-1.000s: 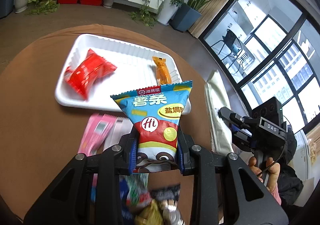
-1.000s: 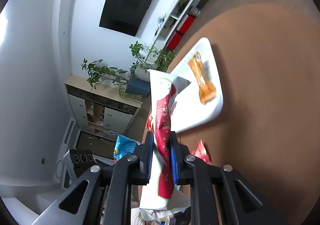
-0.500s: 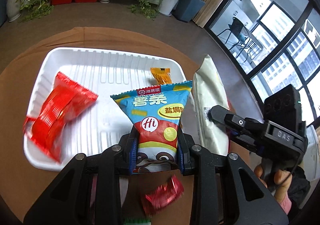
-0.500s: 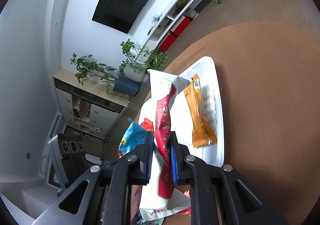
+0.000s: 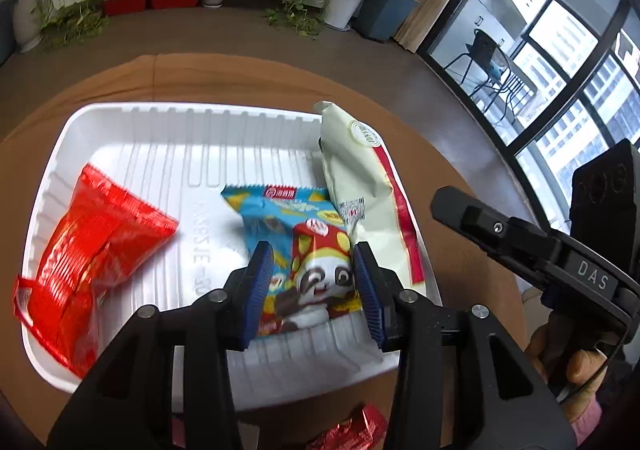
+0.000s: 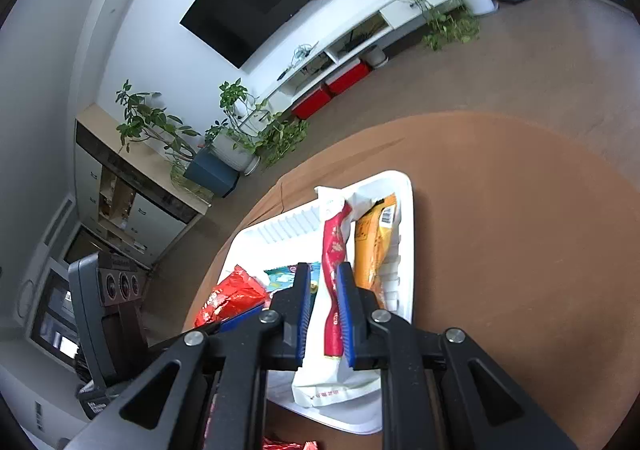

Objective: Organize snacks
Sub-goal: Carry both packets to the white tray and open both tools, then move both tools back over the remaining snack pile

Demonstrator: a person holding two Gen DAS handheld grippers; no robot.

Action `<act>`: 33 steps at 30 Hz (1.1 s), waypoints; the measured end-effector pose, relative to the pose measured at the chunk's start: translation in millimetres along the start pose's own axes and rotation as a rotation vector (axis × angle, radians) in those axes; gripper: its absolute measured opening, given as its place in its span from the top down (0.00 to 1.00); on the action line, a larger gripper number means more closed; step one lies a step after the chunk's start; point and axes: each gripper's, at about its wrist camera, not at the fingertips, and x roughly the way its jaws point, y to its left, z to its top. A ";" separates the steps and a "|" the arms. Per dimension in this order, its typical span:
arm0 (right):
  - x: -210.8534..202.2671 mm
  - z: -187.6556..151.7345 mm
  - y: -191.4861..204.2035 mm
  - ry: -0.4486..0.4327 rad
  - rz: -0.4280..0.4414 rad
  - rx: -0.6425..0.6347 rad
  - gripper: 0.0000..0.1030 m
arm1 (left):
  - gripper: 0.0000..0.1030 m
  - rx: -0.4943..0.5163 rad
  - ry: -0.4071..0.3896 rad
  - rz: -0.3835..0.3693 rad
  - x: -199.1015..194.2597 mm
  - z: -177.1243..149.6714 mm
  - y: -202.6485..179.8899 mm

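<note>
A white ribbed tray (image 5: pixel 168 154) sits on the round brown table. My left gripper (image 5: pixel 312 282) is open, its pads either side of the blue panda snack bag (image 5: pixel 304 250), which lies flat in the tray. A red bag (image 5: pixel 96 250) lies at the tray's left. My right gripper (image 6: pixel 324 314) is open just wider than the white-and-red pouch (image 6: pixel 334 290), which rests in the tray; the pouch also shows in the left wrist view (image 5: pixel 360 178). An orange packet (image 6: pixel 372 238) lies beside it.
Small red foil candies (image 5: pixel 352 434) lie on the brown table (image 6: pixel 520 250) in front of the tray. The right gripper body (image 5: pixel 560 262) and the hand holding it sit close to the tray's right edge. Plants and a white cabinet stand beyond the table.
Both grippers moved forward and down to the tray. The blue bag went from upright in my shut left gripper to lying in the tray with the jaws opened. The right jaws opened on the pouch.
</note>
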 end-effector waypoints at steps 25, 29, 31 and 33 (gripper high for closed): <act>-107.4 -110.6 50.1 -0.044 0.034 -0.079 0.55 | 0.51 -0.016 -0.113 0.060 -188.2 -164.2 29.4; -115.0 -142.1 59.3 -0.010 0.040 -0.110 0.53 | 0.51 -0.023 -0.119 0.081 -208.2 -193.3 33.1; -117.3 -160.4 64.5 0.010 0.034 -0.131 0.52 | 0.51 -0.033 -0.122 0.084 -218.8 -211.0 34.9; -119.1 -177.7 68.8 0.031 0.027 -0.152 0.51 | 0.48 -0.041 -0.121 0.088 -224.1 -222.7 36.4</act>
